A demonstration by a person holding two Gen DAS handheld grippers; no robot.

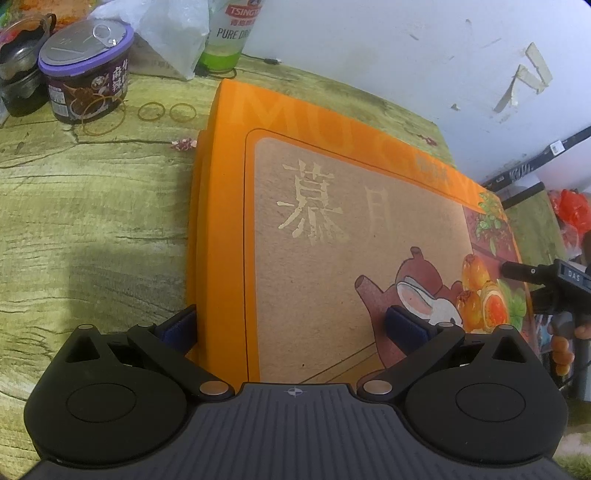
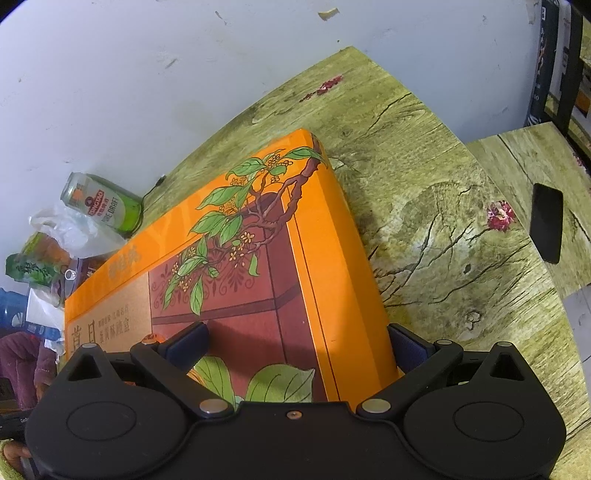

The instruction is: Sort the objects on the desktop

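- Purple-lidded food can [image 1: 86, 70], sealed with a pull tab, stands at the far left of the worktop [image 1: 92, 206]; loose rubber bands [image 1: 151, 111] lie just beside it, and a clear plastic bag [image 1: 166, 33] and a green Tsingtao beer can [image 1: 231, 35] stand behind, near the wall.
- Orange gift box [image 1: 332, 229], flat on the worktop, fills the middle: a broad, shallow lid printed with gold characters, a teapot and a rabbit. In the left wrist view its long axis looks to run away from the camera towards the wall.
- The left tongs [image 1: 293, 328] are spread wide over the box's near left corner: one pad sits at the outside of the left side wall, the other over the printed lid. I cannot tell whether either pad is touching; nothing is held.
- The right tongs [image 2: 297, 345] are just as wide apart and straddle the box's right edge, one pad over the lid, the other down by the right side wall. They hold nothing either.
- Both tongs are equally near, one at each side, so the coming move probably turns on gripping or lifting the lid from its two side edges together.
- A dark phone [image 2: 546, 223] lies well apart on a neighbouring surface to the right.
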